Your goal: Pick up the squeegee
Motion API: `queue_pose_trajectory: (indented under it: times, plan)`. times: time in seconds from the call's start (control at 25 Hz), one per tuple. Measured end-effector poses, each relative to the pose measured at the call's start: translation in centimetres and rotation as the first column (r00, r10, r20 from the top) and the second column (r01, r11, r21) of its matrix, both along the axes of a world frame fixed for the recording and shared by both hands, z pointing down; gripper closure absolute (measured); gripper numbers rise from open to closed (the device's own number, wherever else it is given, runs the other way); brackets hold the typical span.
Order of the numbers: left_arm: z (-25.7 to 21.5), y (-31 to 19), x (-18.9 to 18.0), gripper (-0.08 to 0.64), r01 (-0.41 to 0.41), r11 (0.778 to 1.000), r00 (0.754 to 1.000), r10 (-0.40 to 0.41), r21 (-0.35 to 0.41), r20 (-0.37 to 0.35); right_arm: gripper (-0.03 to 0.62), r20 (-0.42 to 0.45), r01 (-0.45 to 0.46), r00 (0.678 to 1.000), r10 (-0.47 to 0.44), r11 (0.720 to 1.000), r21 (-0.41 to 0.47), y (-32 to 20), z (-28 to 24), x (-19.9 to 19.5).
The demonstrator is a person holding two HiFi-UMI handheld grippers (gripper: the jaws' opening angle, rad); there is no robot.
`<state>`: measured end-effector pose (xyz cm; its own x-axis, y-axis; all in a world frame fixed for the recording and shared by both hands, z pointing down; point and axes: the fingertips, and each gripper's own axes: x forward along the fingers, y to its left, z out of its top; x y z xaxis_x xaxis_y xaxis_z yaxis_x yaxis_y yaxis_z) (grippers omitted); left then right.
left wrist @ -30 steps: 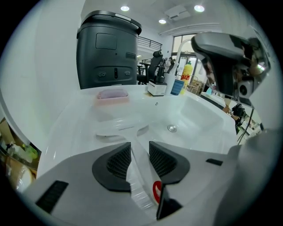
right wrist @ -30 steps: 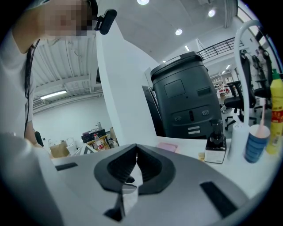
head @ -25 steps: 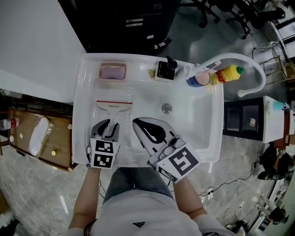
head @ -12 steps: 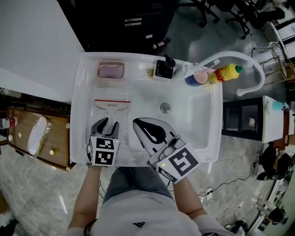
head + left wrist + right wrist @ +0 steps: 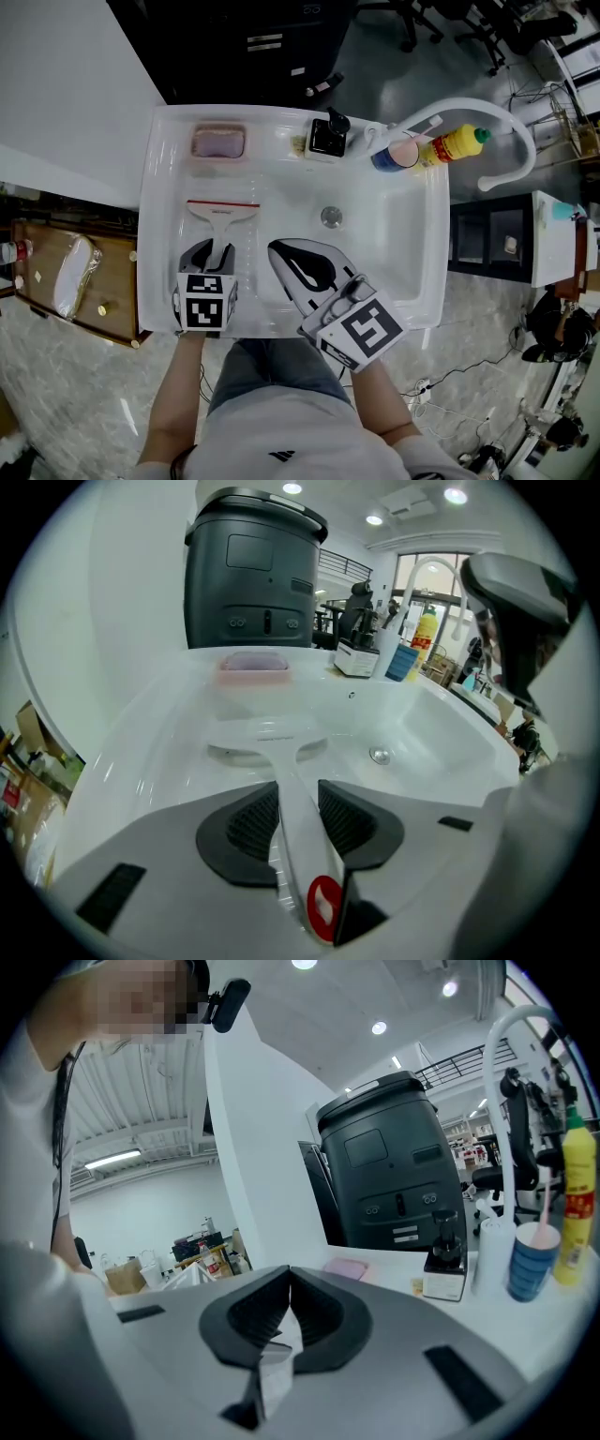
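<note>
The squeegee [image 5: 223, 216] lies flat on the left drainboard of the sink [image 5: 433, 281], blade far, handle pointing near. The left tool [image 5: 214, 249] tilts down along that handle, its jaws closing either side of it, apparently not yet clamping. The right tool [image 5: 274, 249], pressed together and empty, idles just to the right.

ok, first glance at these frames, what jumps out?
The white squeegee lies flat in the left part of the white sink, red-edged blade toward the back. The left gripper straddles its handle, jaws closing around it. Beside it, the right gripper sits over the basin's front, jaws together and empty. On the back rim are a pink soap dish at left and a yellow bottle at right.
</note>
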<state>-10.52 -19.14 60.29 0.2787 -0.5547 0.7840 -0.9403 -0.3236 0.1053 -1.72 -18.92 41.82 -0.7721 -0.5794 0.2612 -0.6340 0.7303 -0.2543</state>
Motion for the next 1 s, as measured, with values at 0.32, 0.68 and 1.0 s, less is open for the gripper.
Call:
queue_pose_trajectory:
  times: [0.32,0.68,1.0]
  plan:
    - [-0.9,0.1,-0.8,0.443,0.059,0.998,0.997,-0.058,0.019,-0.050,0.581,0.001,0.008,1.000,-0.008,1.000,0.013,0.3,-0.6,0.0]
    - [-4.5,-0.1,-0.3,0.446,0.050,0.993,0.994,-0.040,0.106,-0.099,0.581,0.006,0.006,1.000,-0.006,0.999,0.051,1.3,-2.1,-0.2]
    - [-9.5,0.1,0.2,0.446,0.036,0.974,0.991,-0.006,0.223,-0.136,0.581,0.002,-0.004,1.000,0.004,0.996,0.087,2.8,-3.8,-0.3]
